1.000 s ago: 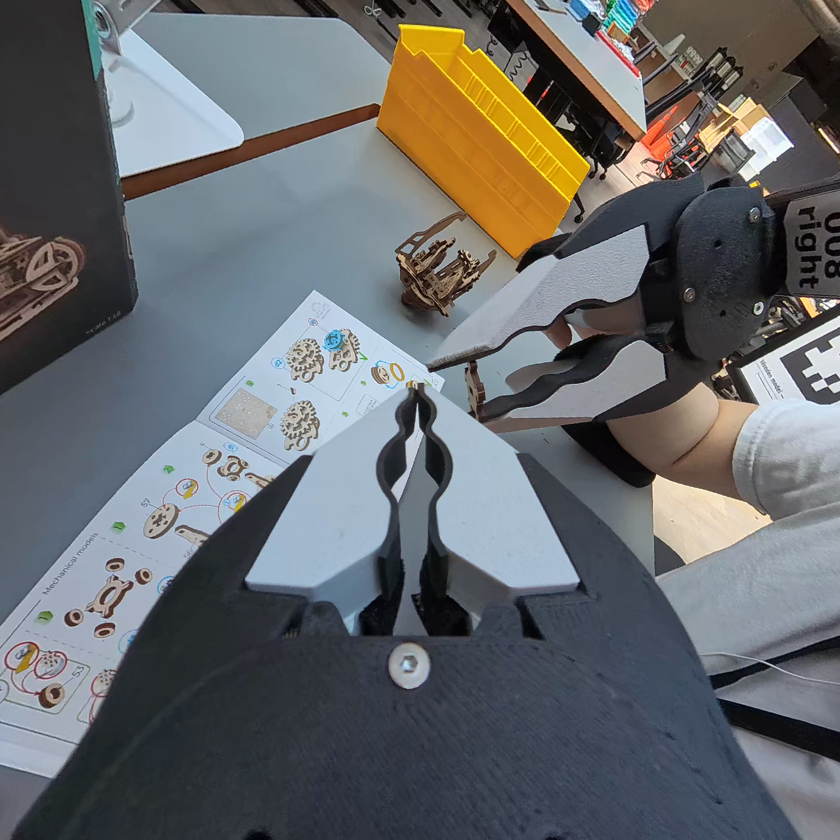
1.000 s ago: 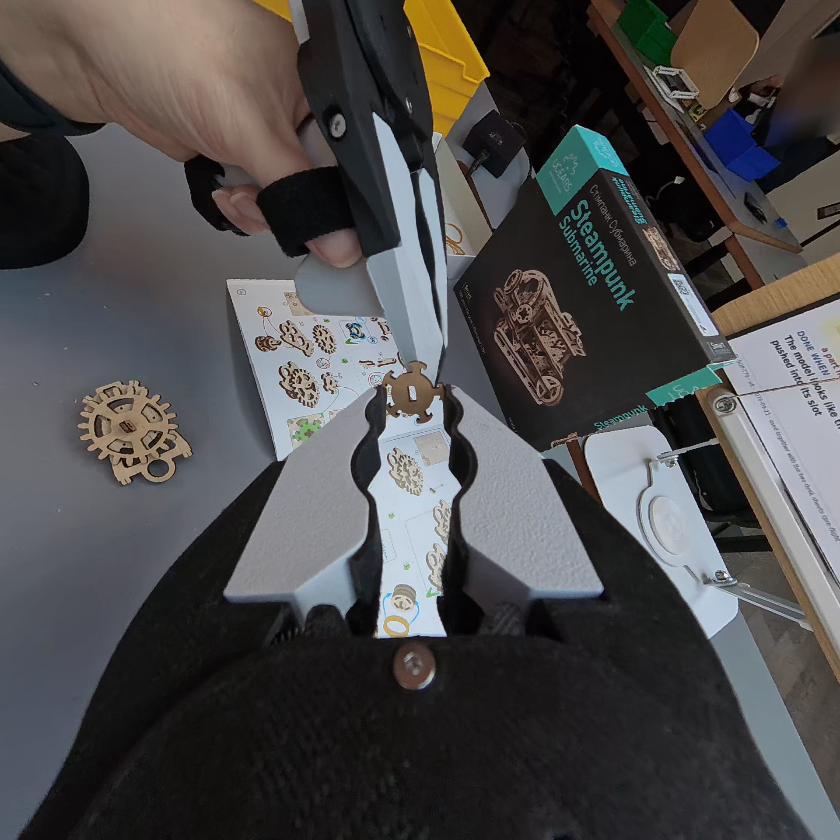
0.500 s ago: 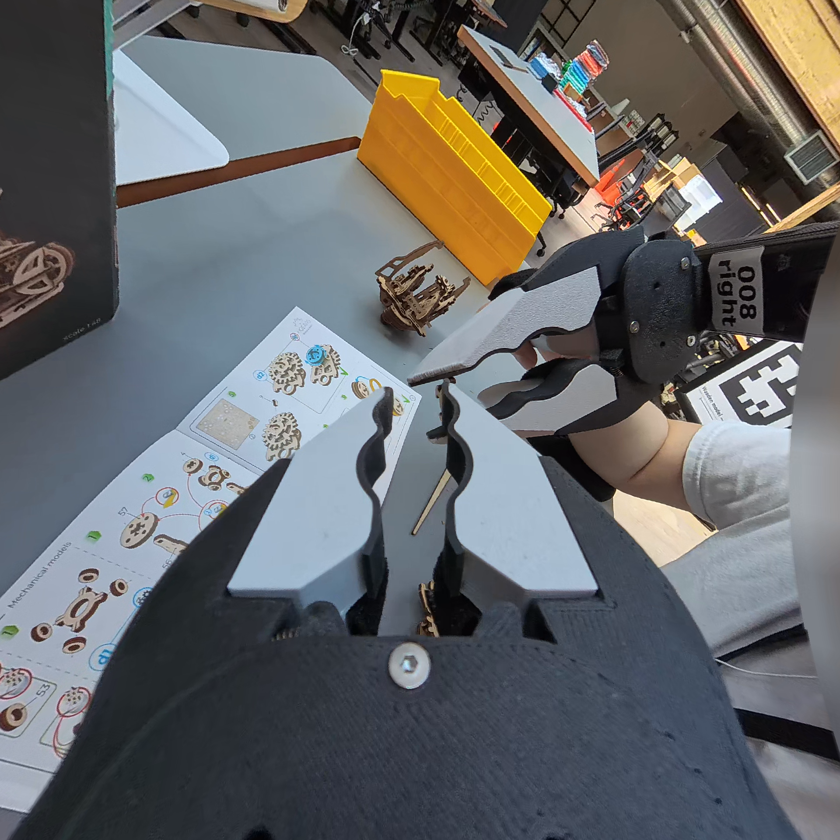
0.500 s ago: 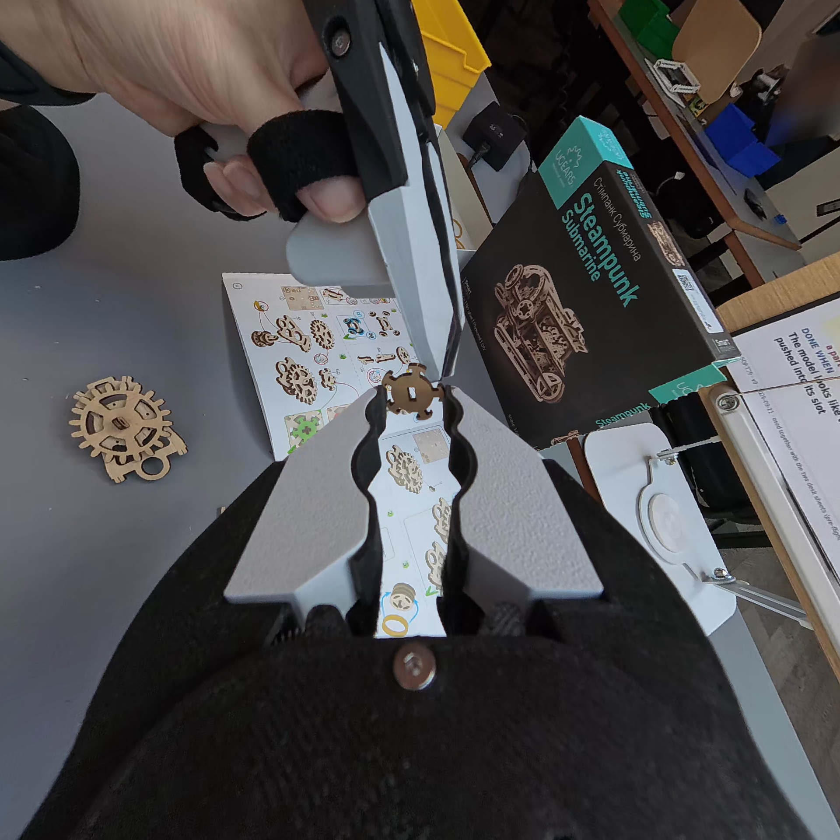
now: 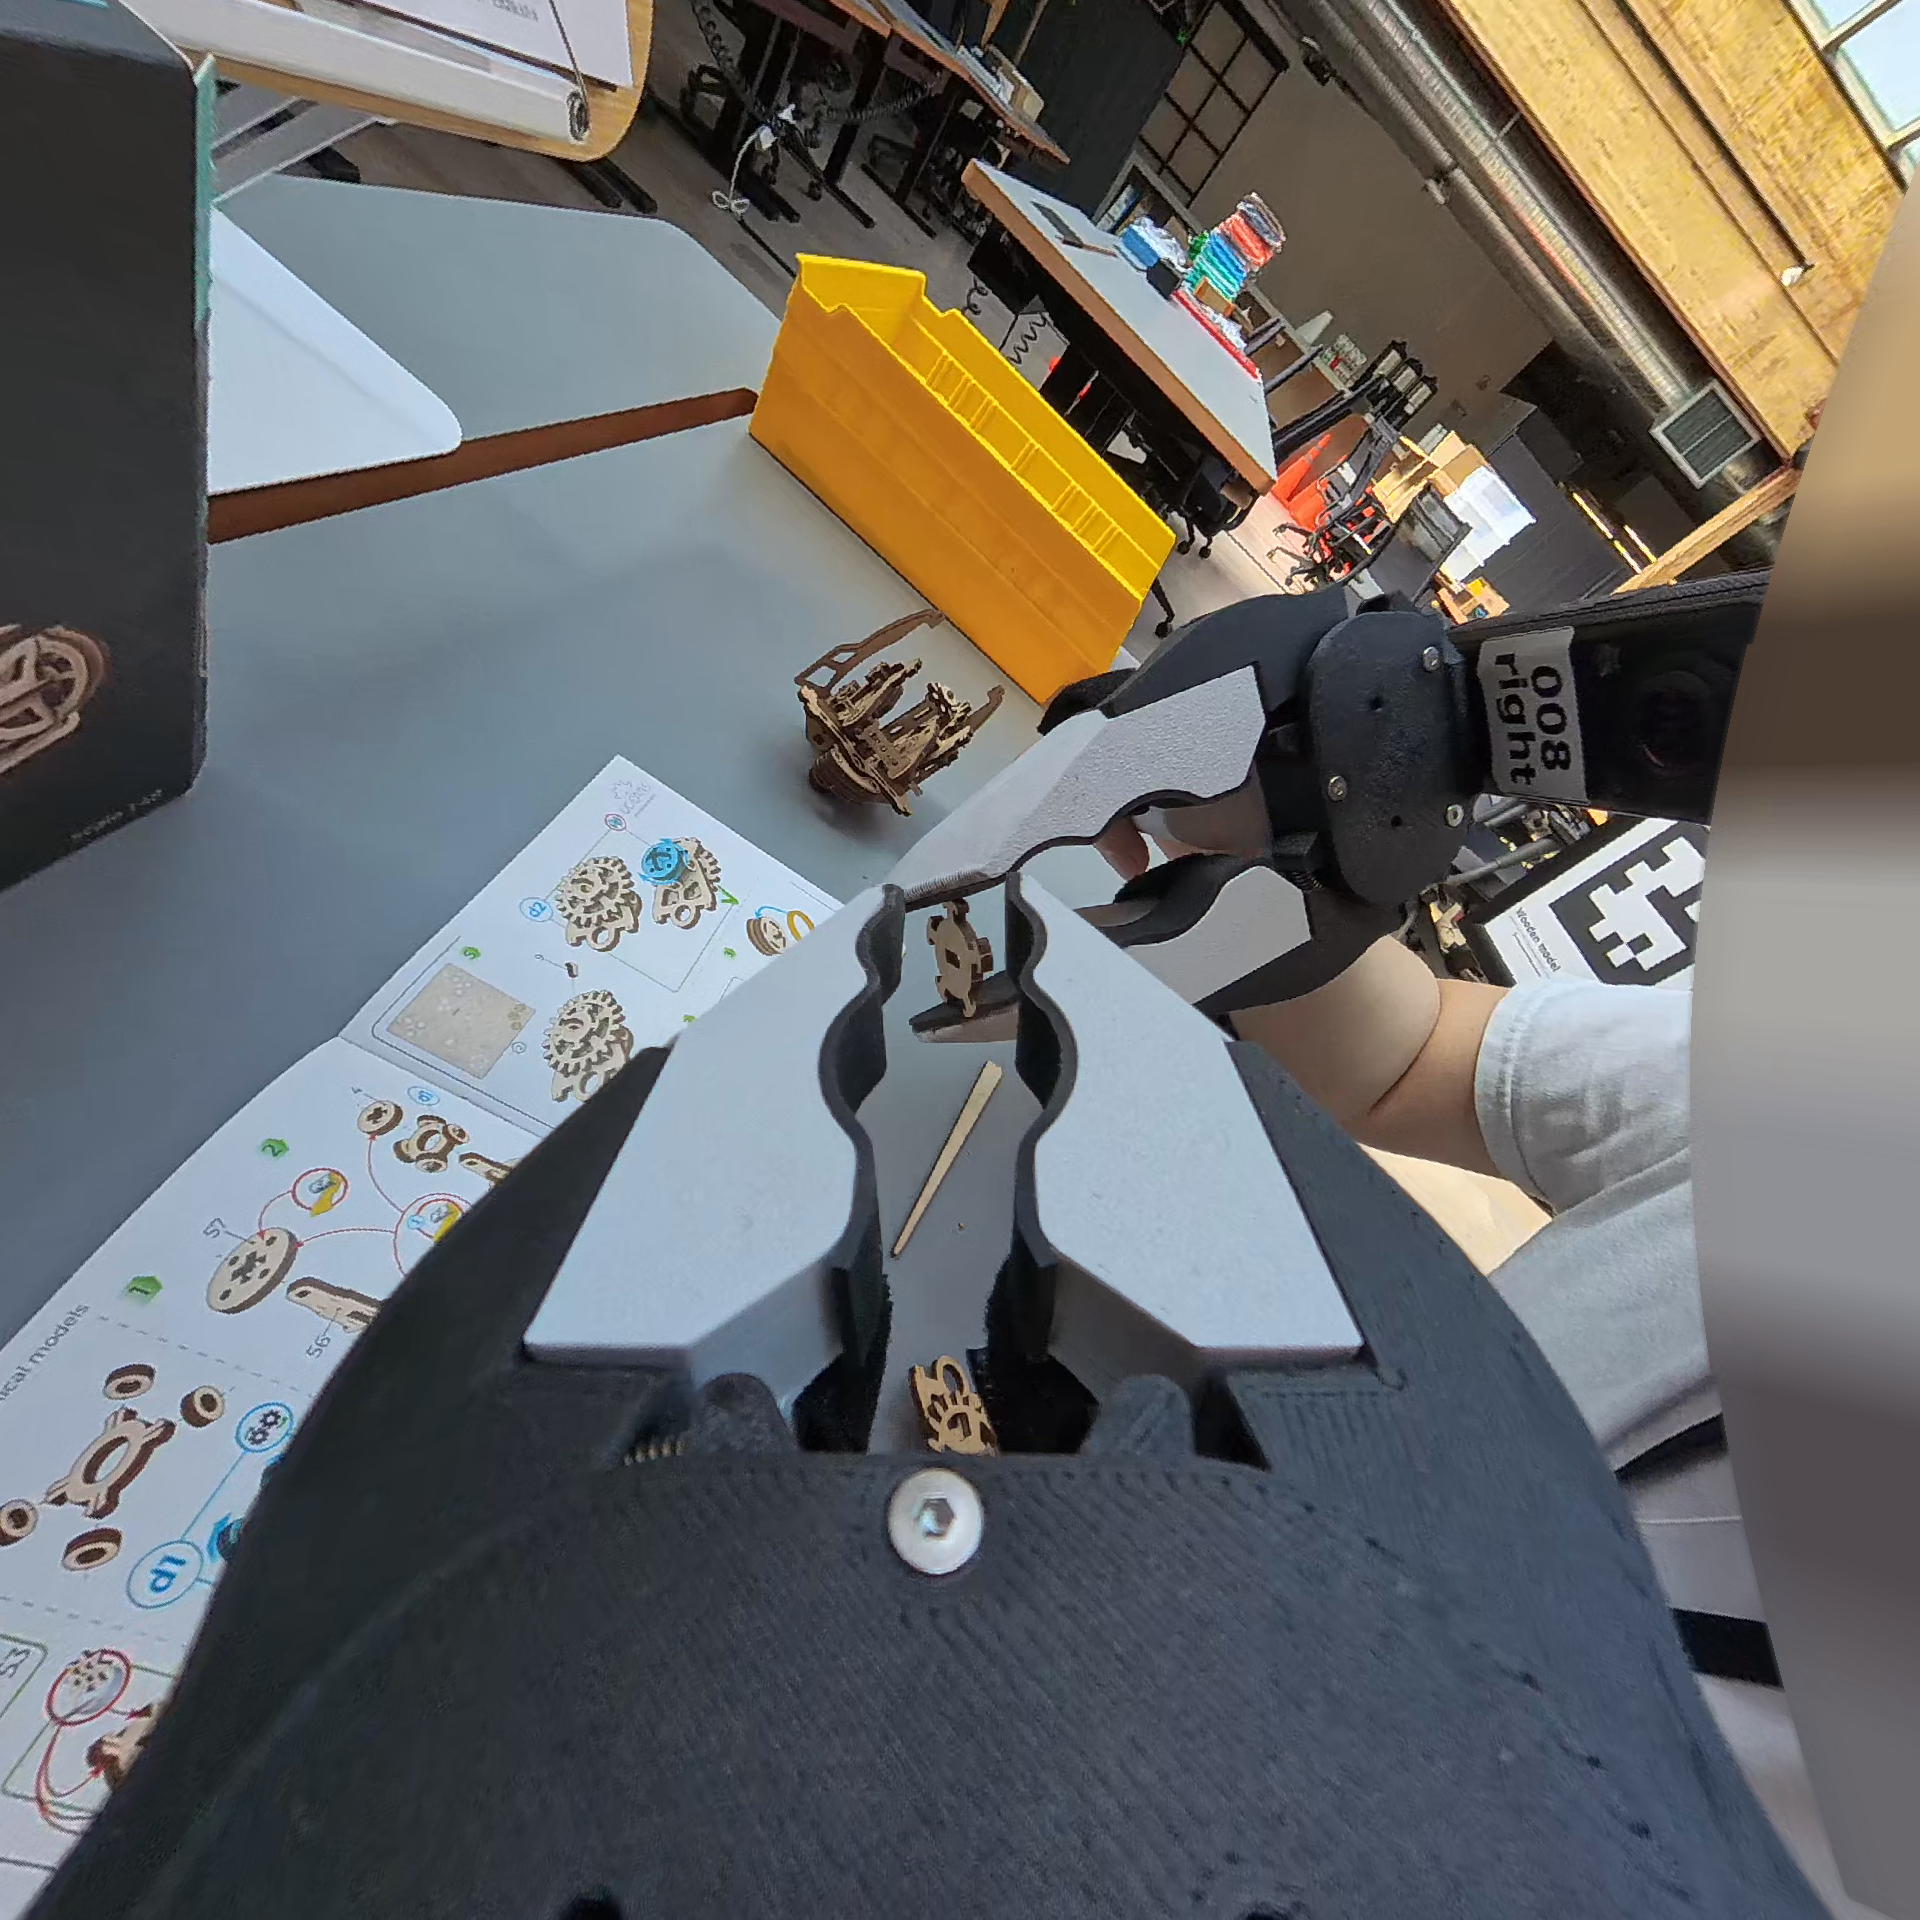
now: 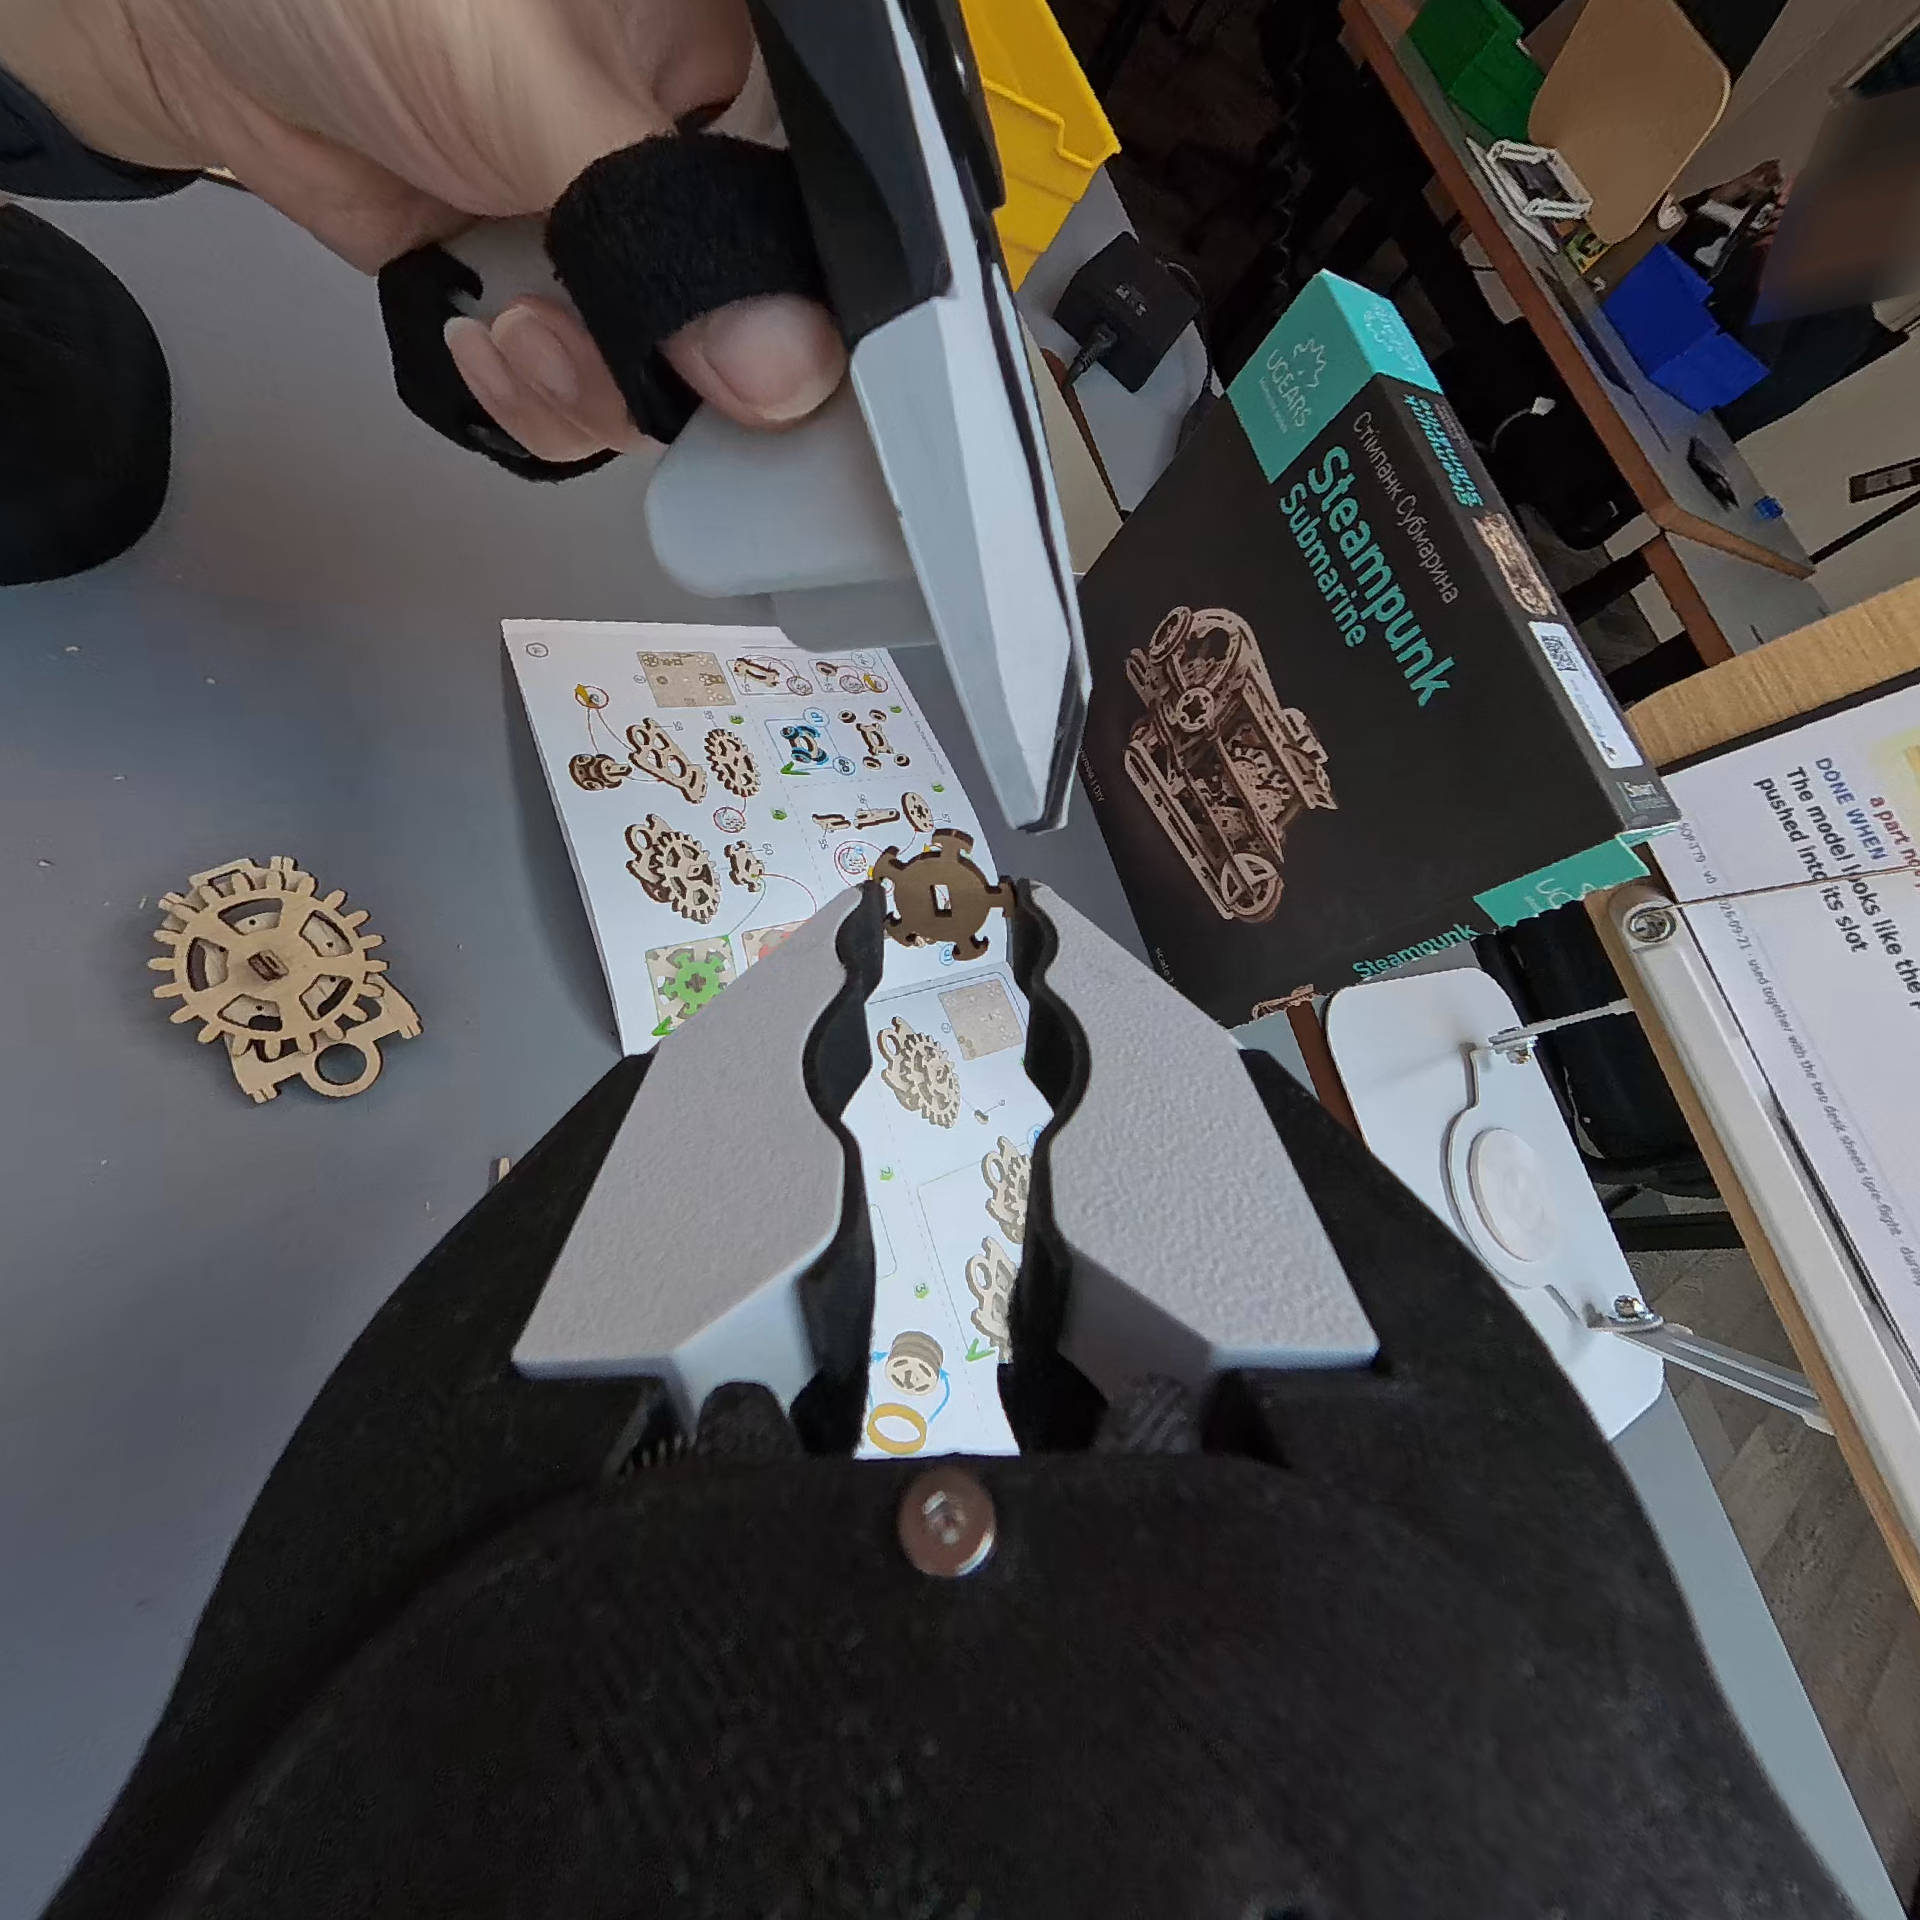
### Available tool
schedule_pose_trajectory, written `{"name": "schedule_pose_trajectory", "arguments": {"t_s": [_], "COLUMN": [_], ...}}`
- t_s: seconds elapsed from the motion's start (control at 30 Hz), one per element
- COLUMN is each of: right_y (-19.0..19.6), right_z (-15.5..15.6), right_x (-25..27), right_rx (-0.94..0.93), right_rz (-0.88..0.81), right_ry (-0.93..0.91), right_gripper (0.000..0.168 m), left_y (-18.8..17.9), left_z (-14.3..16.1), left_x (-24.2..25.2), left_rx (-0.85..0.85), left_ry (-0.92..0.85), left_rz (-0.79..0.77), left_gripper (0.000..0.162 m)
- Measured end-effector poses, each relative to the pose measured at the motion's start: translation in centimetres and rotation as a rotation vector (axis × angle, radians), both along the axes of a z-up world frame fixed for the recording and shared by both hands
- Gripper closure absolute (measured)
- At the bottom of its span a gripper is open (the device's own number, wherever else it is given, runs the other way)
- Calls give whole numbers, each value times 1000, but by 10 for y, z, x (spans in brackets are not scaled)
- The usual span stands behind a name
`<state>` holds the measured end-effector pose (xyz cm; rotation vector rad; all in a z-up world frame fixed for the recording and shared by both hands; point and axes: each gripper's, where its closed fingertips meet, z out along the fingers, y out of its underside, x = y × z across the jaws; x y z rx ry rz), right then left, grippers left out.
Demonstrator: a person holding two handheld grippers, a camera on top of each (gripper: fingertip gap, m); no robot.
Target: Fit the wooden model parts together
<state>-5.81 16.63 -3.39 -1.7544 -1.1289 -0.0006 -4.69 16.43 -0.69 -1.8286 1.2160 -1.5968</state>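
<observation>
We hold a small notched wooden disc [image 6: 940, 902] by its rim in the right gripper [image 6: 943, 902], fingertips pinched on opposite edges, square centre hole facing us. The left gripper [image 5: 948, 902] stands parted and empty just beside it, its jaws either side of the disc in the left wrist view without touching. On the grey worktop [image 5: 436, 665] below lies a thin wooden stick [image 5: 948, 1169], likely the axle for that hole. A flat gear assembly [image 6: 275, 971] sits well apart on the worktop; a taller half-built model [image 5: 883, 717] stands near the yellow bin [image 5: 935, 468], whose contents we cannot see. An instruction sheet [image 6: 727, 769] lies open beside the dark kit box [image 6: 1340, 665]. Our judgement: disc and stick are light, stiff plywood, brittle at the notches and likely to snap if bent; best taken edge-on at the rim, the stick near its middle, with gentle pressure.
</observation>
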Motion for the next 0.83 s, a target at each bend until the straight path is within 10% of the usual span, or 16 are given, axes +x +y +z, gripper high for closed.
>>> {"name": "schedule_pose_trajectory", "arguments": {"t_s": [0.83], "right_y": [0], "right_z": [-5], "right_x": [1], "right_rx": [12], "right_rz": [-2], "right_ry": [-59], "right_gripper": [145], "left_y": [4], "left_z": [-5], "left_x": [1], "left_rx": [-8], "left_ry": [13], "left_rz": [23], "left_gripper": [156]}}
